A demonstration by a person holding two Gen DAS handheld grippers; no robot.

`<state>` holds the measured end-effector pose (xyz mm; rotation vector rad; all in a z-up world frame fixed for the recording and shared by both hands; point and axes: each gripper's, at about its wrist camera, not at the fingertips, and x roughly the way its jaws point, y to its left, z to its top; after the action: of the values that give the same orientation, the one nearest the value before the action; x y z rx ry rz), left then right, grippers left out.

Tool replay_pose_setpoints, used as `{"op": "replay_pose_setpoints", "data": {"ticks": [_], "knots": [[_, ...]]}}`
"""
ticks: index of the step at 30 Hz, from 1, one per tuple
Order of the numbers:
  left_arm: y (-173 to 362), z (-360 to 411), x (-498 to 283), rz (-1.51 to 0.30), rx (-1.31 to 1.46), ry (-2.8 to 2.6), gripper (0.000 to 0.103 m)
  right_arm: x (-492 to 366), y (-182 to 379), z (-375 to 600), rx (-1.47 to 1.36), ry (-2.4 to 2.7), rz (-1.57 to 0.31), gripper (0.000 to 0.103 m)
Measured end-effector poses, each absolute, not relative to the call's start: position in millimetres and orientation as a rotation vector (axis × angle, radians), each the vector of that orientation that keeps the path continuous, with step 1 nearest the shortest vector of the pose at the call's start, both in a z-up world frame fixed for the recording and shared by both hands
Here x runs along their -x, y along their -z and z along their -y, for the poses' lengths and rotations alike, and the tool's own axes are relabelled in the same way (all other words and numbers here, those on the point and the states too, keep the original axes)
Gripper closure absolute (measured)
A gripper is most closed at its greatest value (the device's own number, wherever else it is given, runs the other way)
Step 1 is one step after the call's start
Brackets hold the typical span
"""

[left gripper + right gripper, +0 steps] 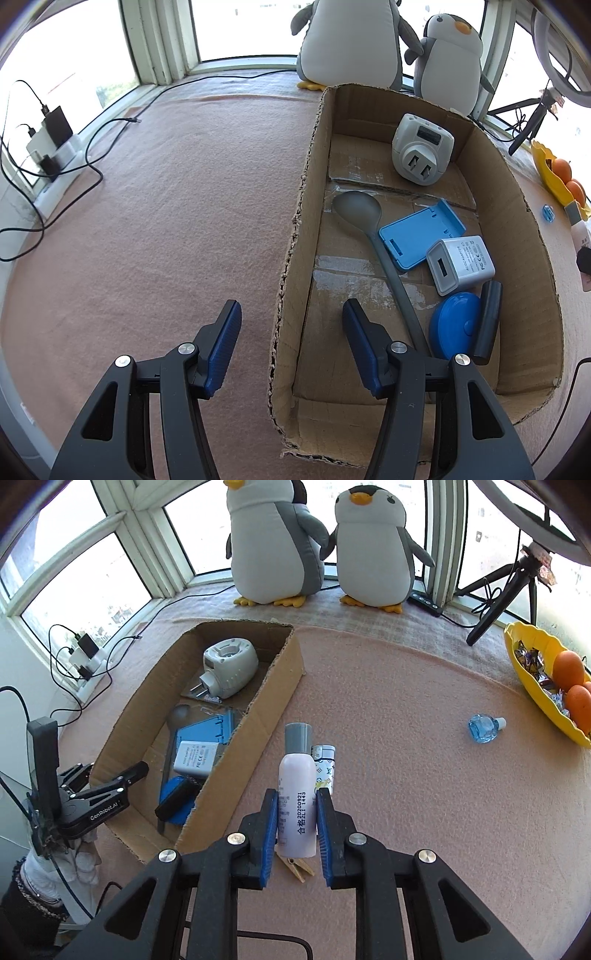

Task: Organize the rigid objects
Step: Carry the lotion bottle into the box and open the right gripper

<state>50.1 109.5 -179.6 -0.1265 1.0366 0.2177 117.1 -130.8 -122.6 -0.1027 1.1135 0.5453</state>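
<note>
White bottle [297, 797], grey cap: clamped upright in right claw [297, 827], above pink tabletop [424, 812] beside cardboard box [236, 749]. Left claw [291, 343]: jaws apart astride box wall, holding nothing. Handling: keep squeeze, clear rim, lower into bare space near spoon [373, 236].

The cardboard box [314, 206] lies open-topped on the pink cloth, already holding a grey spoon [364, 221], a blue flat holder [417, 236], a white USB adapter [460, 264], a blue round case [454, 328], a black stick [487, 321] and, at the far end, a white plug-in device [421, 147]. Right of the box, a white bottle [298, 801] with a grey cap is clamped upright. A lighter [325, 768], a wooden clothespin [299, 867] and a small blue bottle [484, 729] lie on the cloth.
</note>
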Motion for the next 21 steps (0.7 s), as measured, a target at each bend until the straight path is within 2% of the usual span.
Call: {"op": "replay_pose_setpoints", "data": {"ticks": [21], "knots": [[180, -110, -50, -1.037, 0.126, -0.217, 0.045, -85, 136, 51, 0.158, -0.723, -1.147, 0.085]]}}
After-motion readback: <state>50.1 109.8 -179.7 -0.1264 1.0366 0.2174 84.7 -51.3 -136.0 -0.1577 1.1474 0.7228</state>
